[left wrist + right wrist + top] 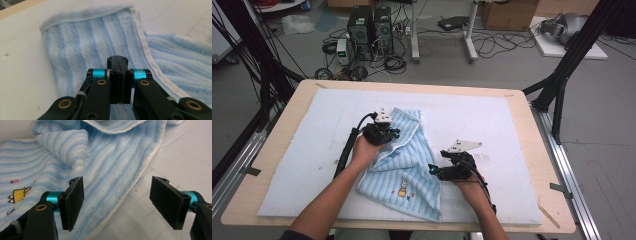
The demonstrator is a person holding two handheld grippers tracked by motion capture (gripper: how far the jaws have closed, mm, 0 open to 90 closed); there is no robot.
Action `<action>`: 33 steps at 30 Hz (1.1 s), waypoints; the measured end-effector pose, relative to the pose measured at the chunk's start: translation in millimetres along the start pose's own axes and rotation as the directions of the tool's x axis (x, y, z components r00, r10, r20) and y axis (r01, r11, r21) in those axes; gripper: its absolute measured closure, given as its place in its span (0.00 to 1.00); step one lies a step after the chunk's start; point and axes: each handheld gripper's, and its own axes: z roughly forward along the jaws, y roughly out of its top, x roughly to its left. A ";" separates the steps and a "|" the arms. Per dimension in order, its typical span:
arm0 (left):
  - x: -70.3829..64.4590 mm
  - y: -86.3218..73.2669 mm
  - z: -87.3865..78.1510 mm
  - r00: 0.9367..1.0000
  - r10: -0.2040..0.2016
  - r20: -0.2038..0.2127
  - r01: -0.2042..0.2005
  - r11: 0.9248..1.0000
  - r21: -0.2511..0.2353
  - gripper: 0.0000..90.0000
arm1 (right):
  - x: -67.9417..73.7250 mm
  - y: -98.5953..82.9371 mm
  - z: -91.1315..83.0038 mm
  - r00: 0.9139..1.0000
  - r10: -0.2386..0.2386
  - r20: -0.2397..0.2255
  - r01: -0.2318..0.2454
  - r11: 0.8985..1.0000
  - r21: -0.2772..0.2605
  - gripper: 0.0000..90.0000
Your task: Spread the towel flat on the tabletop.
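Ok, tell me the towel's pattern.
Light blue and white stripes on the towel, clearest in the right gripper view.

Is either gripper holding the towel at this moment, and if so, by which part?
The left gripper is shut above the towel, but cloth between its jaws cannot be made out. The right gripper is open over the towel's white edge, holding nothing.

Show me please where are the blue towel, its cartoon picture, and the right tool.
blue towel (404, 160), high view, striped middle.
cartoon picture (402, 189), high view, small embroidered figure.
right tool (117, 205), right gripper view, midway between its pads.
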 end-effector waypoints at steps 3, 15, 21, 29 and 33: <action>-4.6 3.1 0.7 0.998 -0.037 0.055 0.040 0.998 -0.051 0.66 | 0.0 0.2 1.0 1.000 -0.003 0.002 0.003 1.000 0.002 0.30; -24.2 -5.2 27.2 0.997 0.078 0.025 -0.080 0.993 0.091 0.61 | -1.6 -1.6 2.3 1.000 0.023 -0.018 -0.023 1.000 0.009 0.30; -5.4 -7.5 11.2 0.999 -0.011 0.041 0.010 1.000 0.021 0.93 | -2.5 -1.3 2.3 1.000 0.018 0.003 -0.018 1.000 -0.002 0.30; 33.5 -29.7 -25.3 0.983 -0.182 -0.013 0.180 0.980 -0.091 0.92 | -10.6 5.9 6.8 0.989 0.032 0.141 -0.030 0.999 -0.016 0.32; 49.8 -45.9 -40.4 0.969 -0.239 -0.064 0.230 0.965 -0.125 0.92 | -7.8 18.8 22.3 0.996 -0.002 0.094 0.002 1.000 0.006 0.50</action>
